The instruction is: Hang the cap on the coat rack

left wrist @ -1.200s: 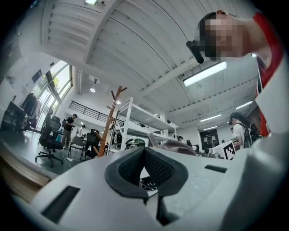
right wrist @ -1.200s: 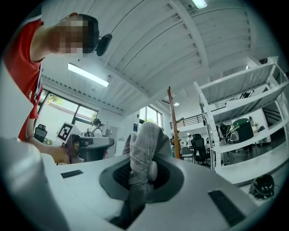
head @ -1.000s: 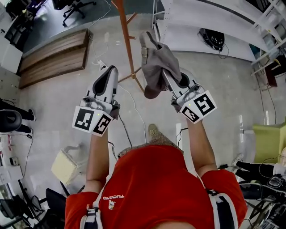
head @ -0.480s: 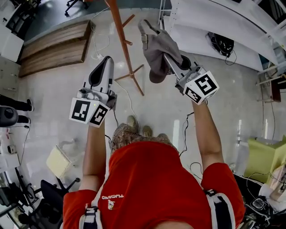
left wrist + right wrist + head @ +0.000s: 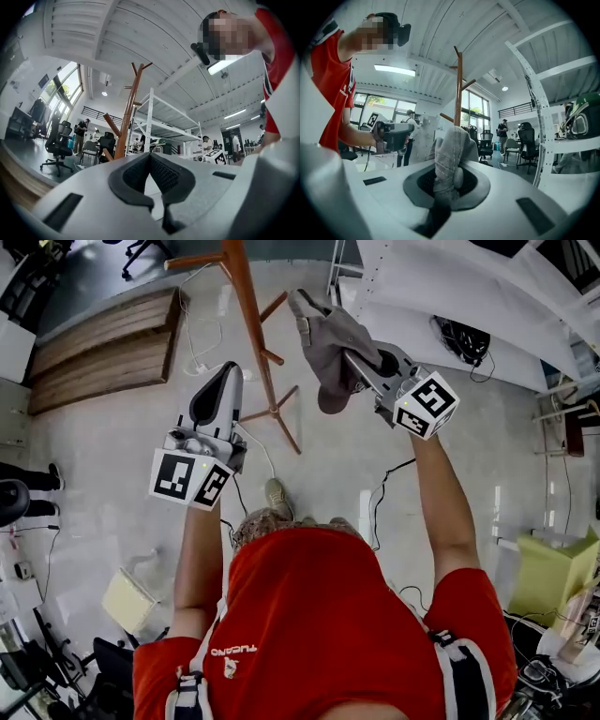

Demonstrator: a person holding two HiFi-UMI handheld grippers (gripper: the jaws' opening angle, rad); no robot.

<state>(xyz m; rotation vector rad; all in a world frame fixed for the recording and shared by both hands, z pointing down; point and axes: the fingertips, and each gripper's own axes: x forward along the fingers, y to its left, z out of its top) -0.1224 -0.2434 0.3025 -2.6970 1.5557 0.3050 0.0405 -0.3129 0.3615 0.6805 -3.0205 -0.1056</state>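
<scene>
Holding cap (image 5: 326,338), right gripper (image 5: 356,367) stands beside coat rack (image 5: 246,315).

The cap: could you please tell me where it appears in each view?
Head view: upper centre, the cap hangs from the right gripper.
Left gripper view: not in it.
Right gripper view: centre, the cap pinched between the jaws.
Shared landmark: the wooden coat rack, in all three.

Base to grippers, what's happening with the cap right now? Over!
Right gripper shut on cap, held up. Left gripper shut, empty. Cap not yet on coat rack; rack close by, apart. Nothing between them.
</scene>
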